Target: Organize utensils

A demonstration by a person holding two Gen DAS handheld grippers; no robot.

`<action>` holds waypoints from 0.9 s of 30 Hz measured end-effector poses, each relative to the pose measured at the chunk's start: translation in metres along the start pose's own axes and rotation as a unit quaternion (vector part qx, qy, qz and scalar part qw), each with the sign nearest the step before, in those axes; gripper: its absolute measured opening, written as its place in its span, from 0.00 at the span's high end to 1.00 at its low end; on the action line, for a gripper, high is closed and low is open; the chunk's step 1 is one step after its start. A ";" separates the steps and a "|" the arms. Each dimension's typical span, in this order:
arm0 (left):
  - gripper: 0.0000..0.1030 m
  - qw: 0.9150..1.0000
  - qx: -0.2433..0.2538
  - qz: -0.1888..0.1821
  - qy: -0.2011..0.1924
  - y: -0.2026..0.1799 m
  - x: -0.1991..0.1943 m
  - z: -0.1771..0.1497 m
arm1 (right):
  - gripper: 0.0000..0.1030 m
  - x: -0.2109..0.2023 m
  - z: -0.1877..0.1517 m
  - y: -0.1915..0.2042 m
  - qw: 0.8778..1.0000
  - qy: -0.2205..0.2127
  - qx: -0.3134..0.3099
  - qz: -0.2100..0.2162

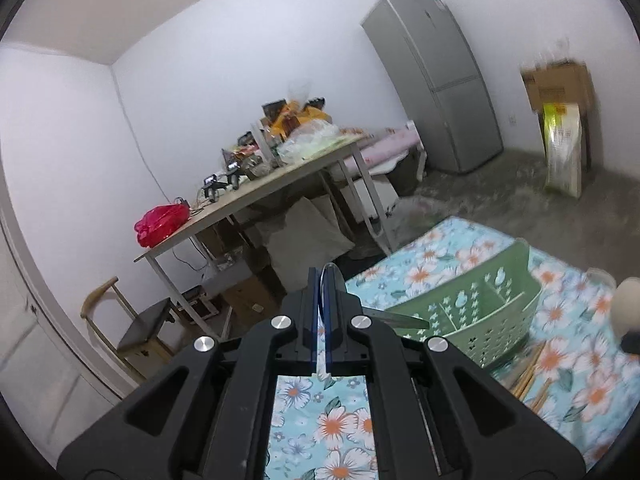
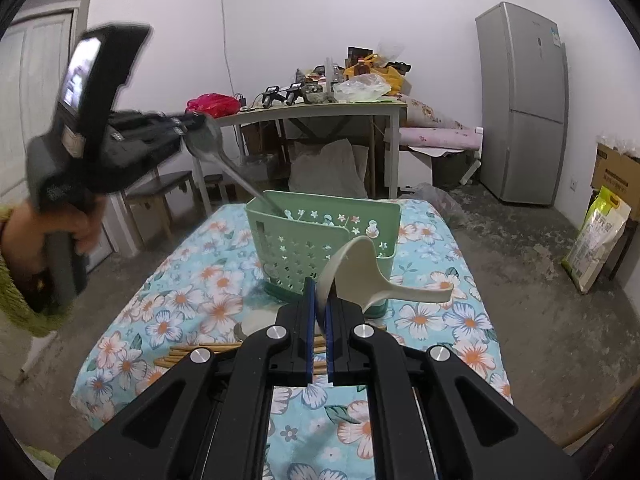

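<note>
Fingers (image 1: 315, 320) on the left gripper (image 2: 195, 124) are pinching shut on the bowl end of a metal spoon (image 2: 236, 172). Its thin handle is angling down so the tip is poking just inside the back left corner of the green caddy (image 2: 280, 236). I can't tell exactly which divider slot it's heading into.

I'd say the trick here is tipping the spoon closer to upright before letting go. That way the handle is sliding down the wall instead of bridging the rim and flopping out. Polished steel on smooth plastic is going to be slippery, so I'd go low and slow.

Bundled wooden chopsticks (image 2: 192, 354) are lying flat on the floral cloth covering the worktop (image 2: 184, 280), in front of the caddy and to its left. They're not sorted yet.

The caddy itself is looking like light moulded plastic, with star and flower cutouts and a taller back wall. It could easily be scooting if it gets bumped.

Over on the right, the right gripper (image 2: 319, 300) is clamping its blue pads on the rim of a cream spoon (image 2: 400, 292). It's matte and chunky, with a deep scoop, and the stubby handle is sticking out sideways to the right, in front of the caddy.
</note>
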State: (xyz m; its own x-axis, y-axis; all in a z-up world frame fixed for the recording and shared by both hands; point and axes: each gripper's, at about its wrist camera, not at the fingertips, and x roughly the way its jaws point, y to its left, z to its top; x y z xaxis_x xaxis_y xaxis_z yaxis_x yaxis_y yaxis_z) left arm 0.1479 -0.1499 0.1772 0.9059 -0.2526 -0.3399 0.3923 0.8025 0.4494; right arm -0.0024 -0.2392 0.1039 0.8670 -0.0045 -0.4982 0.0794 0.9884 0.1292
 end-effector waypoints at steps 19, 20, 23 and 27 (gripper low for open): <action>0.44 0.962 -0.247 -0.112 0.004 0.065 0.023 -0.033 | 0.96 -0.025 0.049 -0.049 0.989 -0.057 0.084 0.108; 0.42 0.960 -0.257 -0.113 0.002 0.069 0.018 -0.038 | 0.96 -0.027 0.054 -0.052 0.986 -0.061 0.094 0.126; 0.29 0.952 -0.286 -0.111 0.006 0.076 0.005 -0.058 | 0.96 -0.027 0.066 -0.066 0.971 -0.059 0.134 0.188; 0.18 0.943 -0.308 -0.122 0.031 0.077 -0.006 -0.086 | 0.96 -0.019 0.074 -0.081 0.952 -0.049 0.176 0.245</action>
State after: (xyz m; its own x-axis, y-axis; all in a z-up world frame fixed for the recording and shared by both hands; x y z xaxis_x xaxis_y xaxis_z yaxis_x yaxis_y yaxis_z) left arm 0.1592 -0.0403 0.1422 0.7828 -0.4530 -0.4267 0.4028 0.8915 -0.2074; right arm 0.0112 -0.3309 0.1667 0.8828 0.4126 -0.2246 -0.2011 0.7640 0.6131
